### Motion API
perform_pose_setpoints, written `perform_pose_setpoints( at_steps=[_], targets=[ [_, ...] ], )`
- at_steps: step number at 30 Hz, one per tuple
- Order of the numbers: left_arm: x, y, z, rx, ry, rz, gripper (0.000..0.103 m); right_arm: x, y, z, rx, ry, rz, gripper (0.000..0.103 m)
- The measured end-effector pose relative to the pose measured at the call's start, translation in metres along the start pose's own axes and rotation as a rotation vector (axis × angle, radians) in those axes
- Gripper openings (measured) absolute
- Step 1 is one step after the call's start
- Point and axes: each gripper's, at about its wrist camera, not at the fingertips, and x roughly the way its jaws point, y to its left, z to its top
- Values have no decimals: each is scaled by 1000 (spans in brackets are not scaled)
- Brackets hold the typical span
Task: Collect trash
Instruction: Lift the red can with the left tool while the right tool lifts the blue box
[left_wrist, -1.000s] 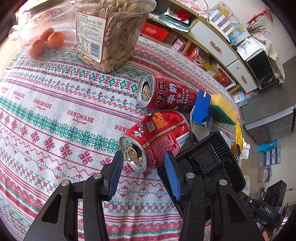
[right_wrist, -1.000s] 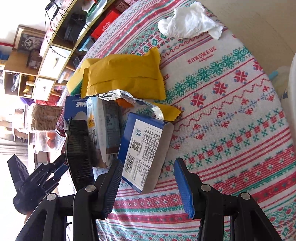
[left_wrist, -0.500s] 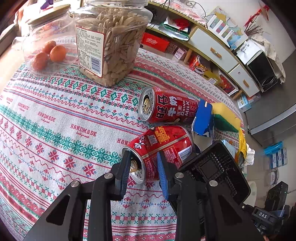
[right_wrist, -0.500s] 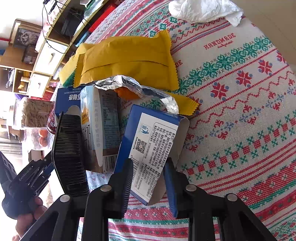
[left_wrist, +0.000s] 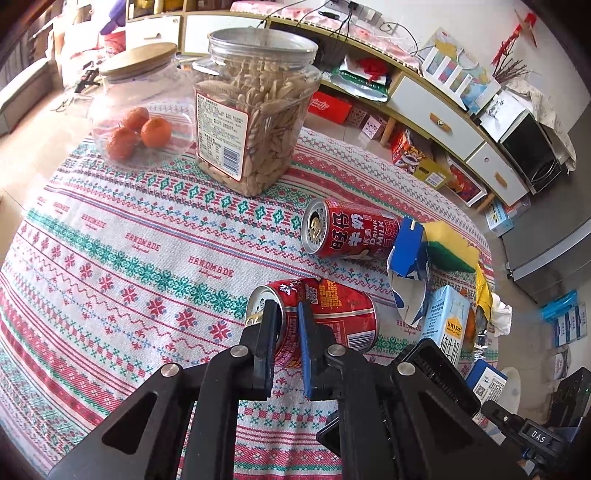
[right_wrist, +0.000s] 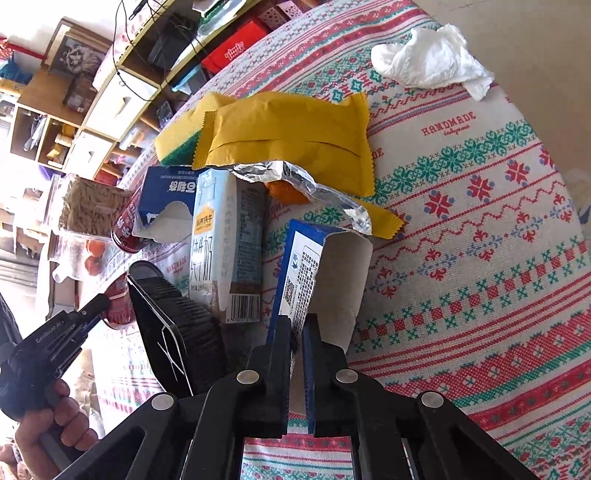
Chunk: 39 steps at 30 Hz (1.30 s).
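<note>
A red drink can (left_wrist: 340, 310) lies on its side on the patterned tablecloth (left_wrist: 110, 258). My left gripper (left_wrist: 286, 317) is closing, its pads pinching the can's wall at the open end. A second red can (left_wrist: 354, 232) lies just behind it. In the right wrist view my right gripper (right_wrist: 297, 325) is shut on the side wall of an open blue carton (right_wrist: 306, 258), which is tipped up off the cloth. A black basket (right_wrist: 173, 325) stands between the two grippers at the table's edge.
A milk carton (right_wrist: 221, 240), a torn blue box (right_wrist: 166, 195), a foil wrapper (right_wrist: 314, 188), a yellow packet (right_wrist: 288, 140), a sponge (right_wrist: 177, 144) and a crumpled tissue (right_wrist: 428, 59) lie on the cloth. A seed jar (left_wrist: 255, 122) and a jar of oranges (left_wrist: 136, 110) stand at the far side.
Both grippers went from wide open to closed, the left onto the near can's rim, the right onto the blue carton's wall. Both have lifted a little, and the carton has tipped up.
</note>
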Motion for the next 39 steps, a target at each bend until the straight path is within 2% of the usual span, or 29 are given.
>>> perform_pose_setpoints(
  at_steps=[6,12,15,18,19,20,22,28,36,39],
  targets=[
    [-29,1,-5,3,-53,-29,11,-15,1,-1,-43,-33,-37,2],
    [-57,-17,-16,81,-99,-46,11,-24,0,-10,-91,-36,-73,1],
    [-66,-28,-21,119,-127,-43,11,-19,-5,-9,-89,-15,-27,2],
    [-71,-29,-23,121,-135,-46,11,-19,-14,-4,-31,-25,-32,9],
    [-72,-29,-24,121,-136,-47,11,-21,-15,-3,-32,-30,-46,16],
    [-72,-29,-25,123,-136,-46,11,-23,-15,-2,-34,-37,-53,32],
    [-71,-29,-27,126,-125,-52,11,-24,-10,-2,-46,-50,-48,50],
    [-68,-28,-29,130,-114,-64,11,-2,10,-3,-98,-18,-49,52],
    [-67,-25,-26,124,-102,-75,11,37,-7,6,43,52,7,52],
    [-65,-23,-25,121,-95,-80,11,36,-4,11,53,21,22,62]
  ],
)
